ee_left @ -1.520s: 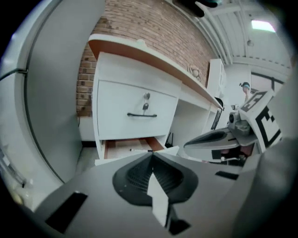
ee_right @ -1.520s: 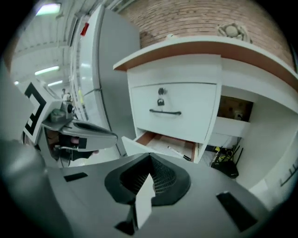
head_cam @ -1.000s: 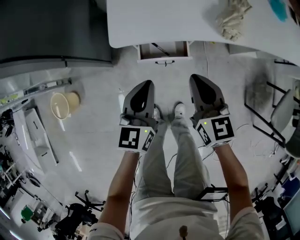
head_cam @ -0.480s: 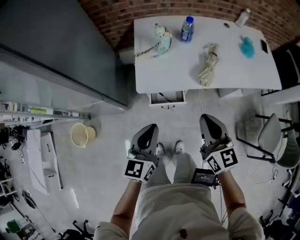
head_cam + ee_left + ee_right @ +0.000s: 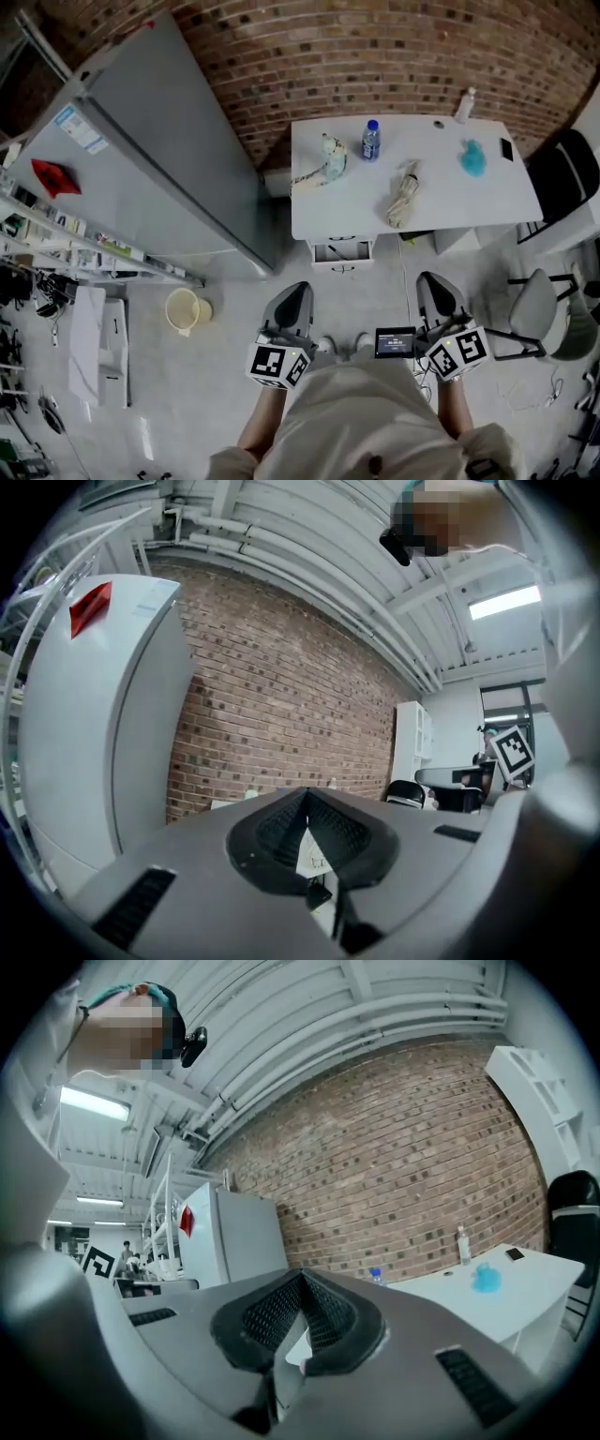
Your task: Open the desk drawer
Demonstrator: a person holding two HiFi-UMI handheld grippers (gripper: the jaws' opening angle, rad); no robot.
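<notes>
The left tongs and right tongs are clenched empty, well apart from the white table. Only the head view shows the drawer, open under its front edge.

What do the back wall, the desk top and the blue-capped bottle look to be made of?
Back wall: bare red-brown brick, matt, mortar lines visible. Desk top: smooth white board, possibly laminate; the look leaves it open. Bottle: likely plastic, going by its drinks-bottle shape and blue cap.

one desk, one drawer, two bottles
</notes>
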